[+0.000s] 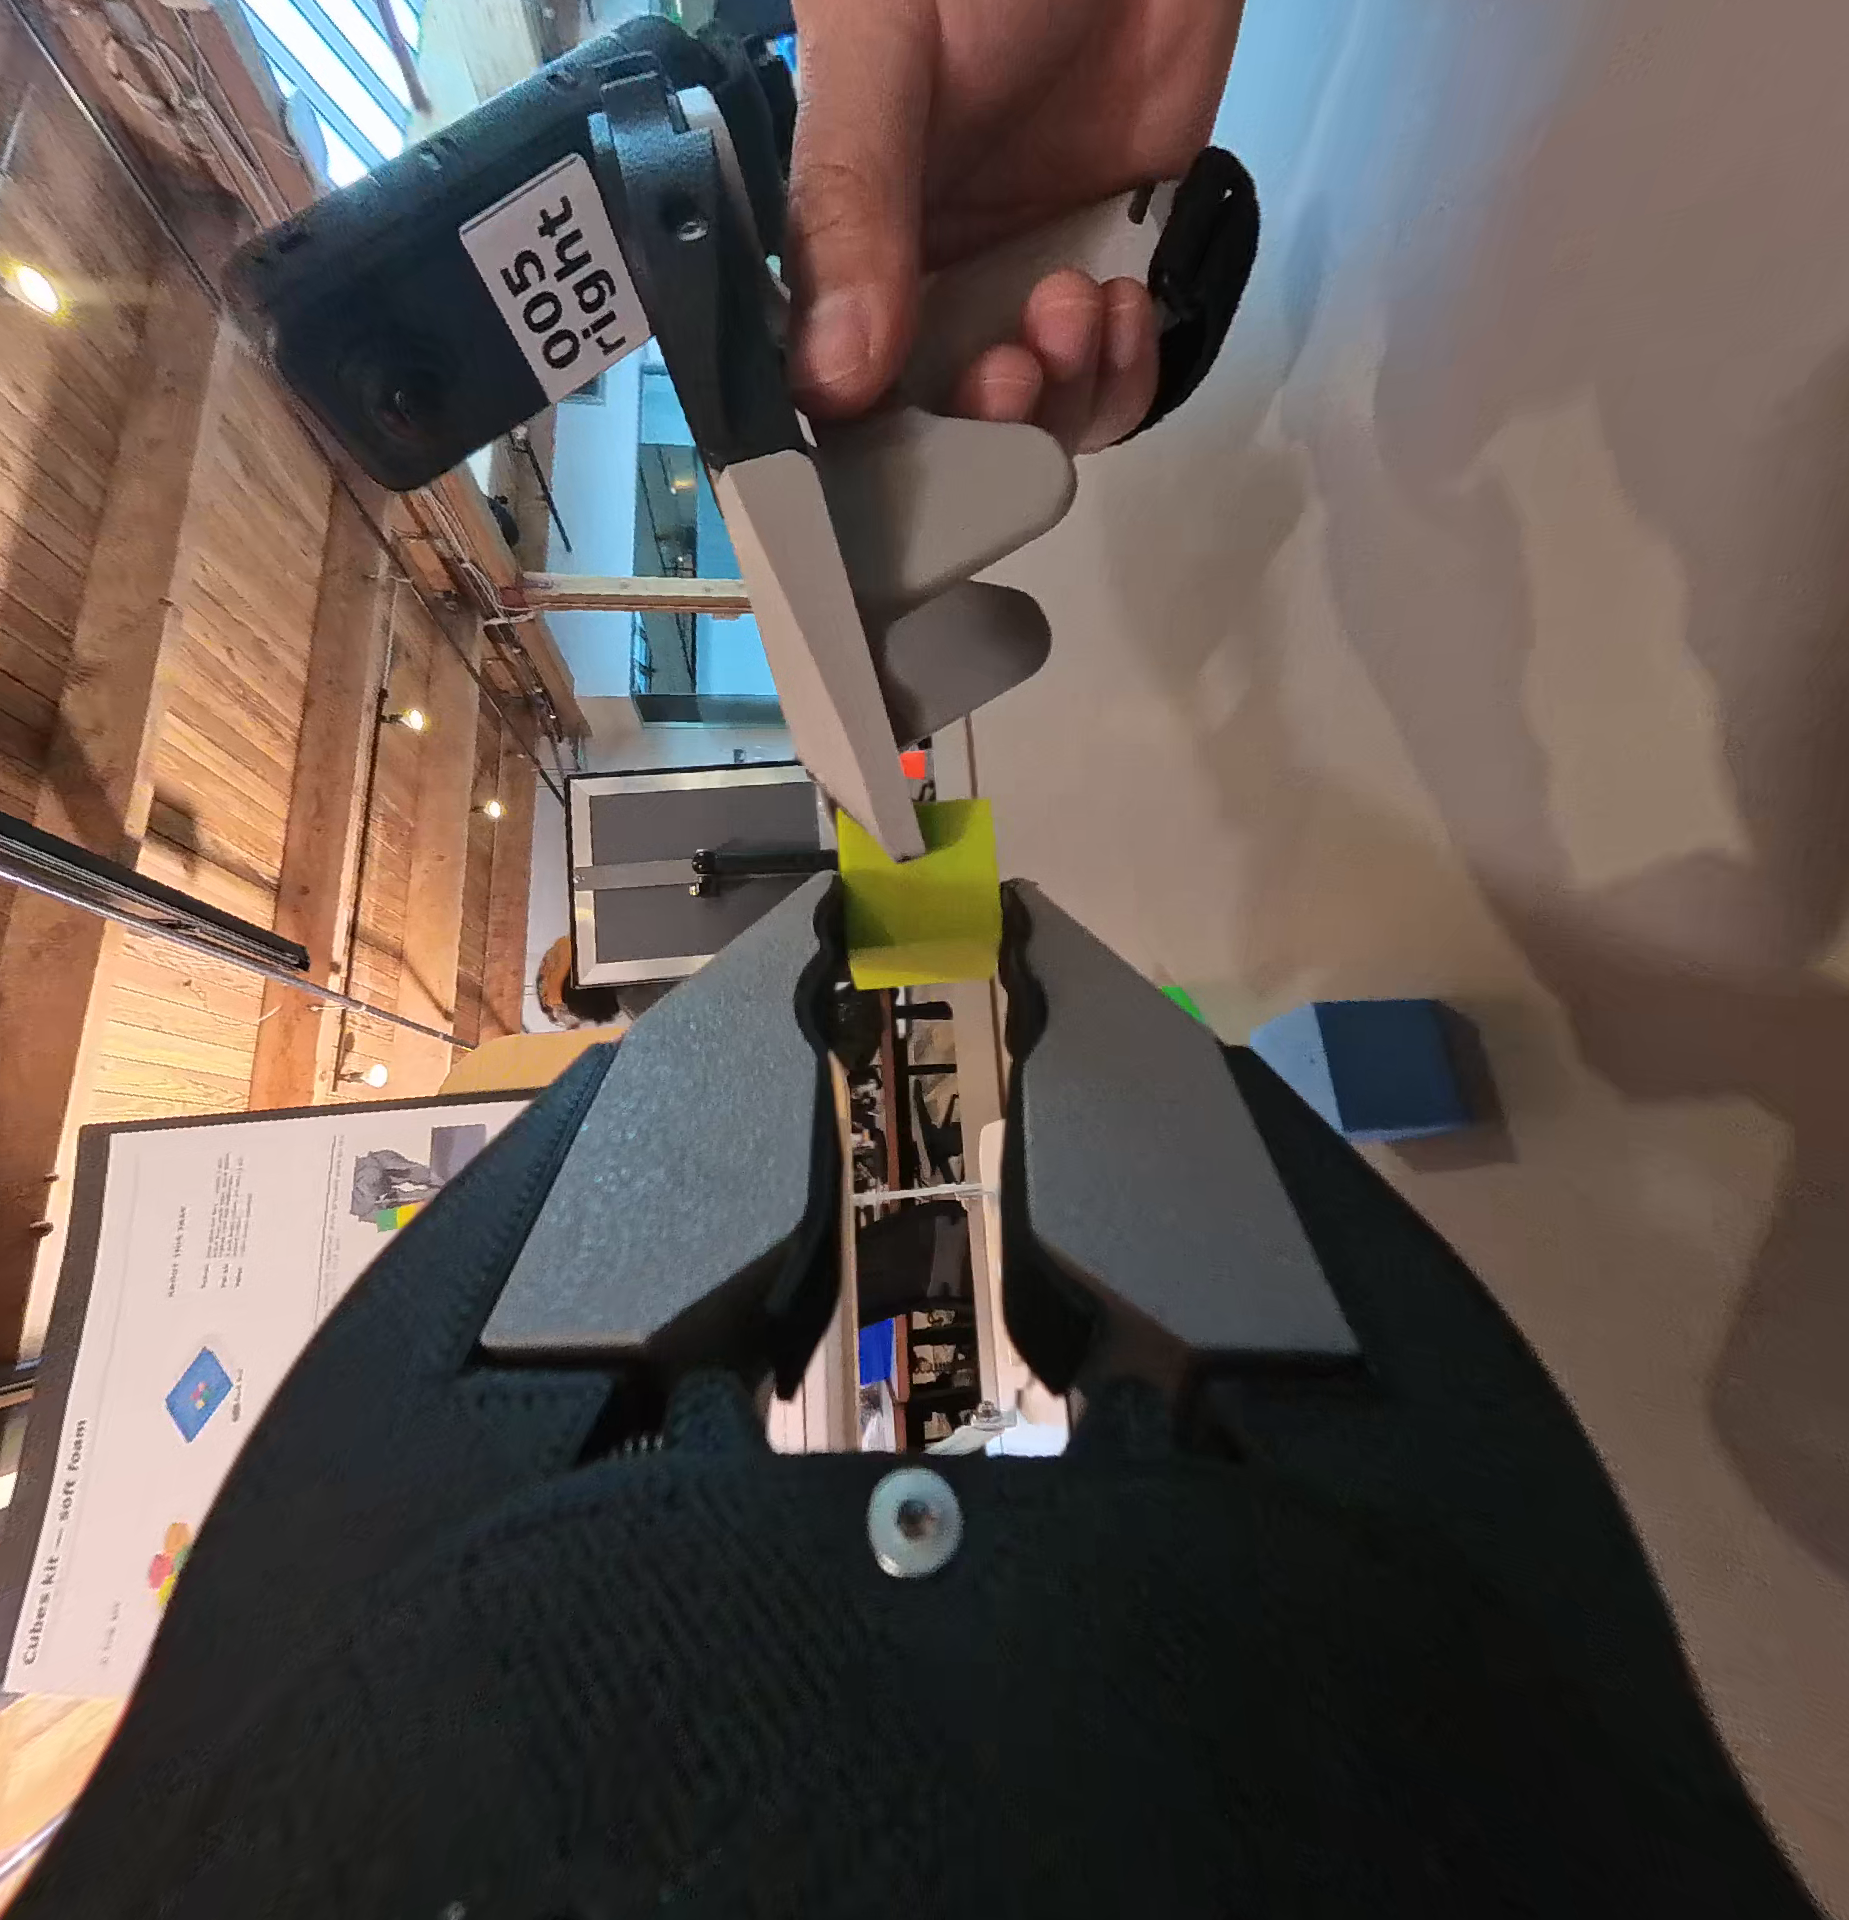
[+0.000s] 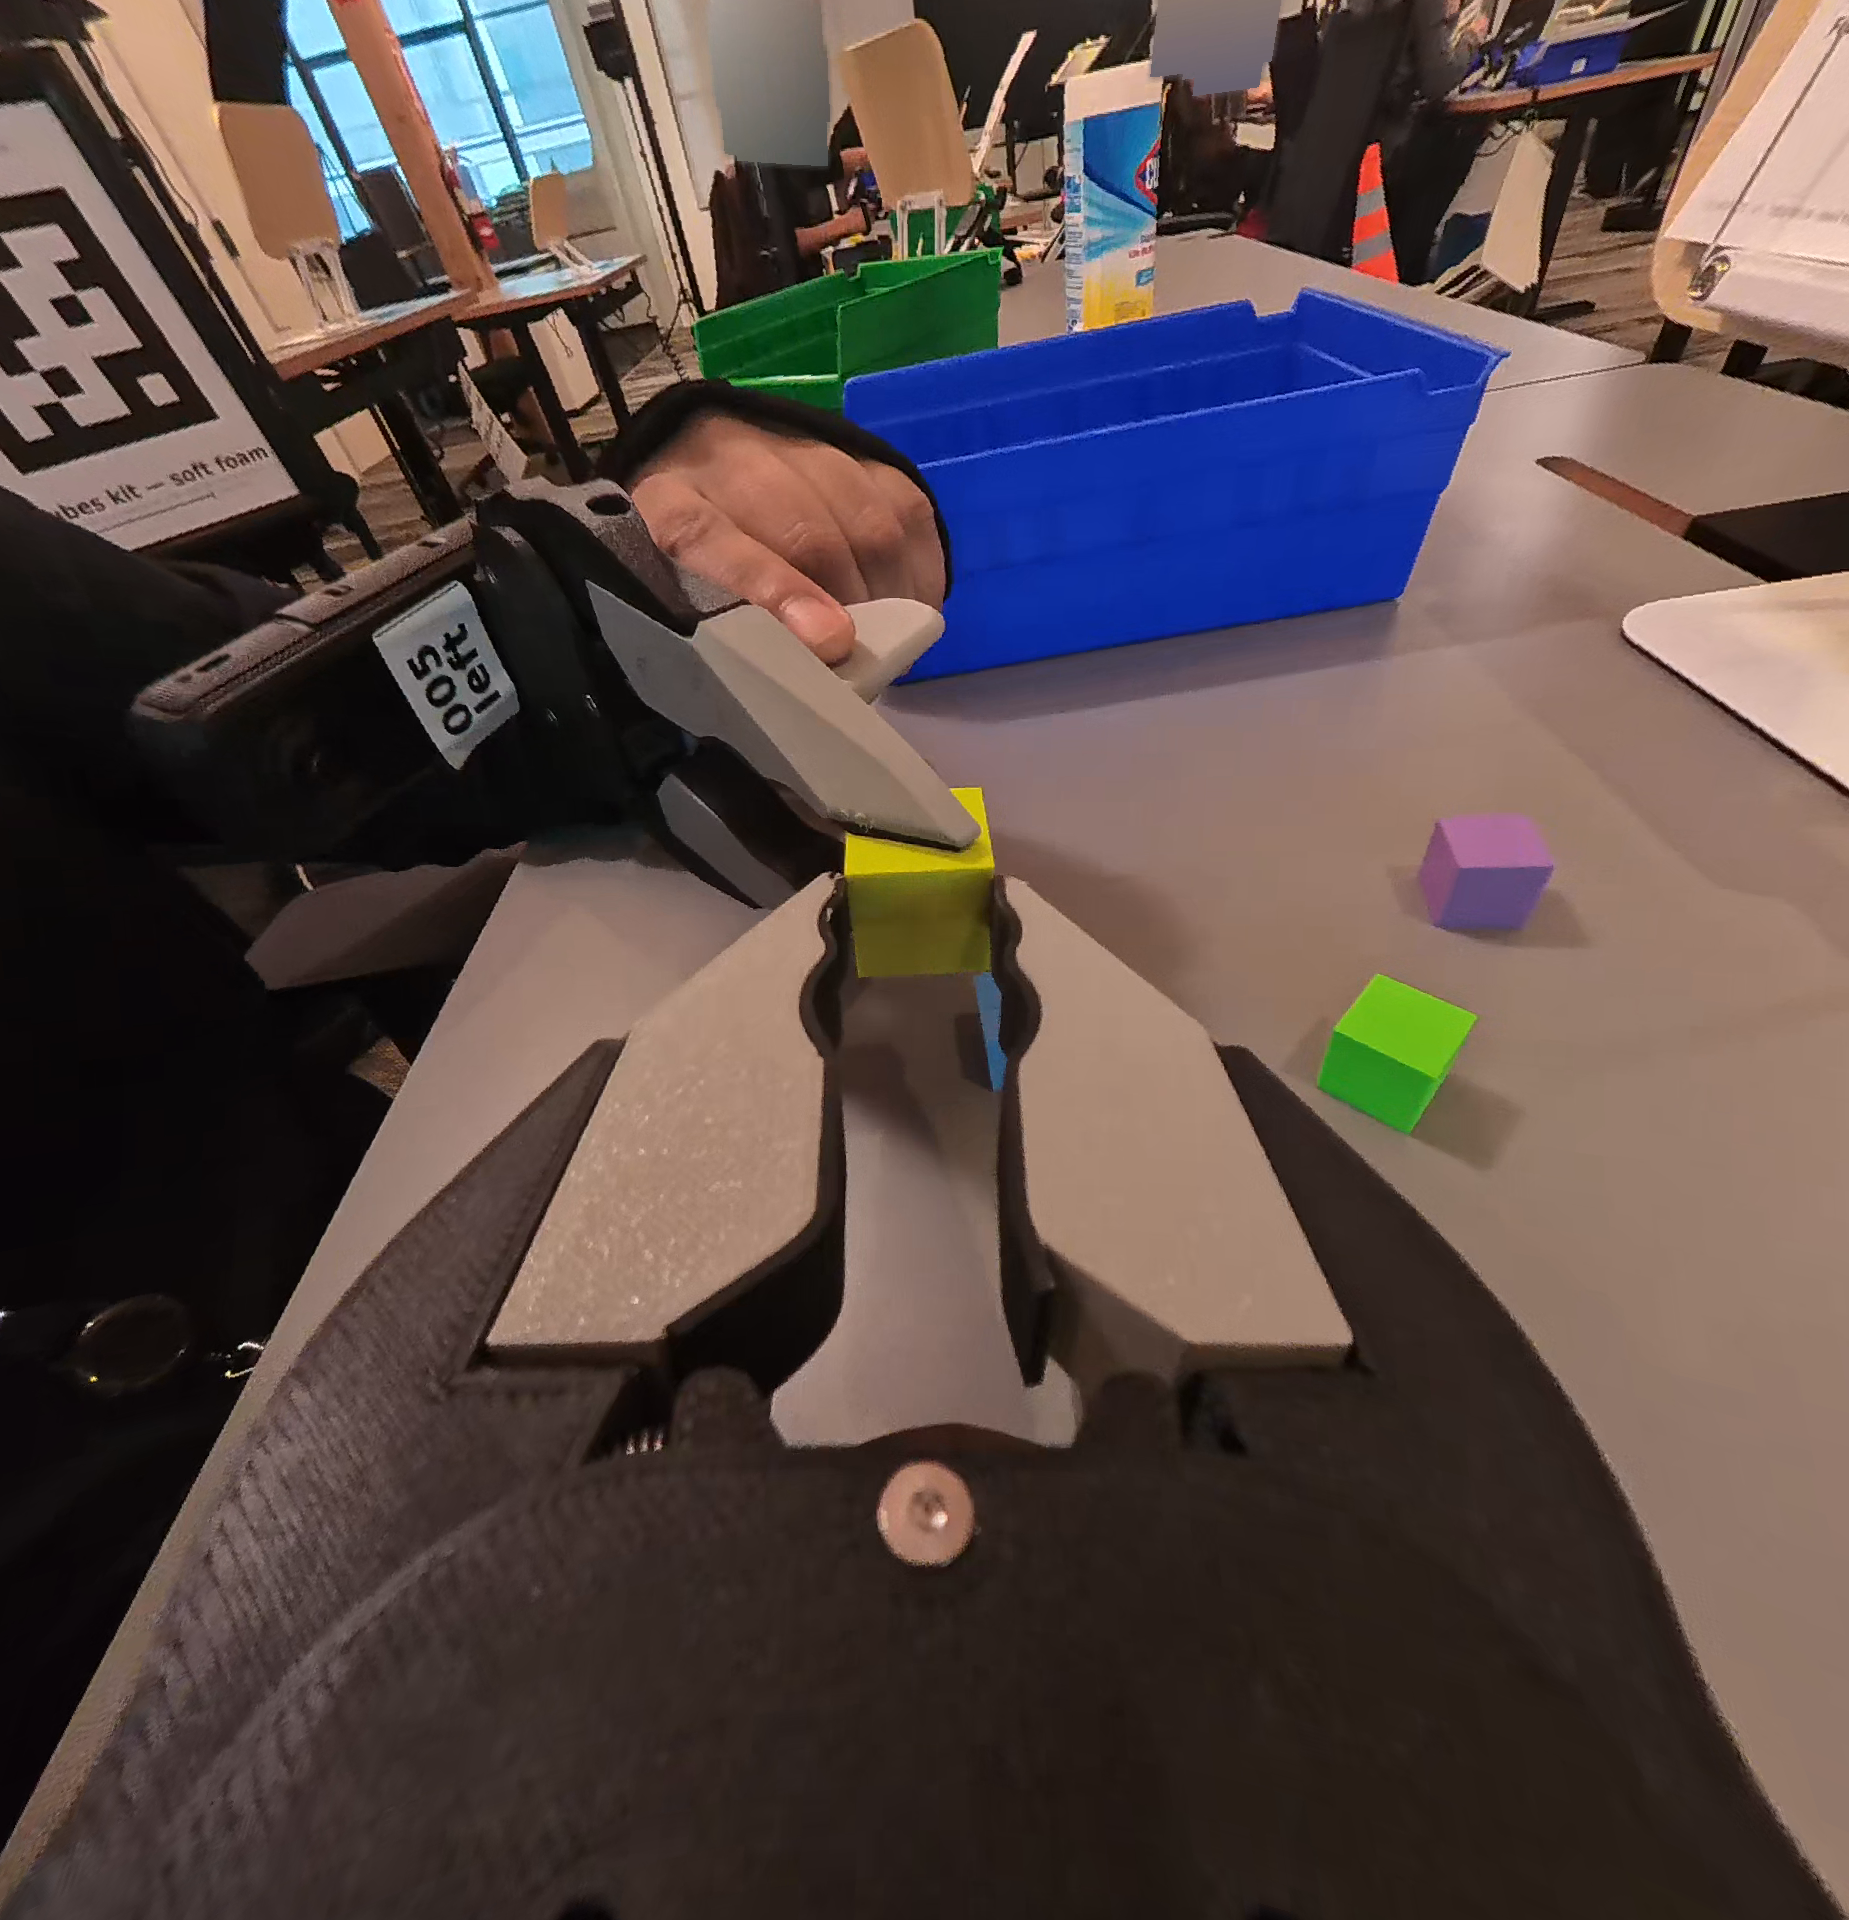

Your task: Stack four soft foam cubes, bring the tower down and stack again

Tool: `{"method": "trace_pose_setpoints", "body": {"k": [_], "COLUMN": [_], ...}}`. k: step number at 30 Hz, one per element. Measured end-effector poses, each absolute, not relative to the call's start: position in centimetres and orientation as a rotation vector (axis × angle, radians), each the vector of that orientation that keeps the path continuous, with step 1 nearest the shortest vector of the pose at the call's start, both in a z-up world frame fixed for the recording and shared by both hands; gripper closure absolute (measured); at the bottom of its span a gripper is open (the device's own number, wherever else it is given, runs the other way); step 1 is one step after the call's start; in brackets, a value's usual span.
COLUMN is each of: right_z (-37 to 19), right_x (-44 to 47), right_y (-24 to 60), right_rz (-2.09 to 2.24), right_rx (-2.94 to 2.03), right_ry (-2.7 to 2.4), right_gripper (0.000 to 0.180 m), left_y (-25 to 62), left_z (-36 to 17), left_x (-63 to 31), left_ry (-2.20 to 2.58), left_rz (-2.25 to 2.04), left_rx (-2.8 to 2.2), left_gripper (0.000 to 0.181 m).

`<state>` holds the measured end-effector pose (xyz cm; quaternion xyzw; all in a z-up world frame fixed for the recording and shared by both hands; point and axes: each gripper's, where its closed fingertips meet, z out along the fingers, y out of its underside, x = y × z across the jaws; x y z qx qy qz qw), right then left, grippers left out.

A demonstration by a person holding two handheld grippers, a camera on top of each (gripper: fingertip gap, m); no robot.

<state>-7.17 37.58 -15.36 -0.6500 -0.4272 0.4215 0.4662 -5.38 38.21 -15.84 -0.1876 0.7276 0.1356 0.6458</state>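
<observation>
Both hand-held grippers, left (image 1: 920, 925) and right (image 2: 918, 925), clamp one yellow cube (image 2: 920, 914) above the table (image 2: 1263, 790).

One cube held above the worktop, others scattered to its right

In the right wrist view, the raised cube (image 2: 918, 914) sits between both grippers' jaws; two loose cubes (image 2: 1396, 1049) (image 2: 1484, 869) lie well apart to its right on the worktop (image 2: 1263, 790), and a bin (image 2: 1169, 499) stands behind.
</observation>
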Motion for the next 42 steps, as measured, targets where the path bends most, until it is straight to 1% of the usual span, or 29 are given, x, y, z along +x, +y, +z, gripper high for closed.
{"method": "trace_pose_setpoints", "body": {"k": [18, 42], "right_z": [-13.9, -14.0], "right_x": [-7.1, -7.2], "right_y": [37.0, 37.4], "right_rz": [1.019, 1.019], "right_rx": [-1.481, -1.499], "right_ry": [-1.053, -1.022], "right_gripper": [0.156, 0.155], "left_y": [37.6, 37.9], "left_z": [-14.4, -14.7], "left_x": [-5.2, -5.0], "left_ry": [1.573, 1.578], "left_rz": [0.345, 0.344], "left_rx": [-0.372, -0.393], "left_gripper": [0.154, 0.154]}}
